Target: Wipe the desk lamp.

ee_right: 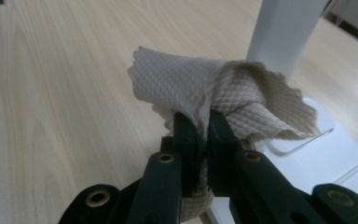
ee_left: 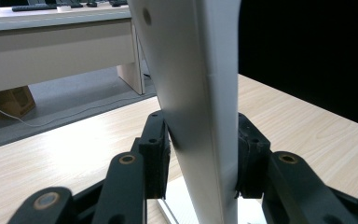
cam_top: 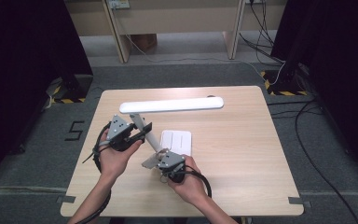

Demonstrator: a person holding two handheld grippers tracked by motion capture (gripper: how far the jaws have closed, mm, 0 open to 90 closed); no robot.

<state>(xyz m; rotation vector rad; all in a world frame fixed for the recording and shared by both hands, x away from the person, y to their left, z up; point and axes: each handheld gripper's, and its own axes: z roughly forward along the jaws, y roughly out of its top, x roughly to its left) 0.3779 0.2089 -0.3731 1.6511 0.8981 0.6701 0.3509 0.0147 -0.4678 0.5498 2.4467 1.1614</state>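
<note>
A white desk lamp stands on the wooden table (cam_top: pixel 242 154), its long head (cam_top: pixel 172 105) lying across the far part and its flat base (cam_top: pixel 182 140) near the middle. My left gripper (cam_top: pixel 142 133) is shut on the lamp's slanted arm (ee_left: pixel 200 93); both black pads (ee_left: pixel 154 154) press its sides. My right gripper (ee_right: pixel 201 126) is shut on a crumpled beige paper towel (ee_right: pixel 223 93), held close to the lamp's arm (ee_right: pixel 284 32) just above the base (ee_right: pixel 326 163). In the high view the right gripper (cam_top: pixel 151 161) and towel (cam_top: pixel 149 162) sit at the arm's foot.
Bare tabletop stretches to the right of the lamp base and along the near edge. Beyond the table are pale bench legs (cam_top: pixel 121 42), floor cables (cam_top: pixel 317 140) at the right and dark curtains on both sides.
</note>
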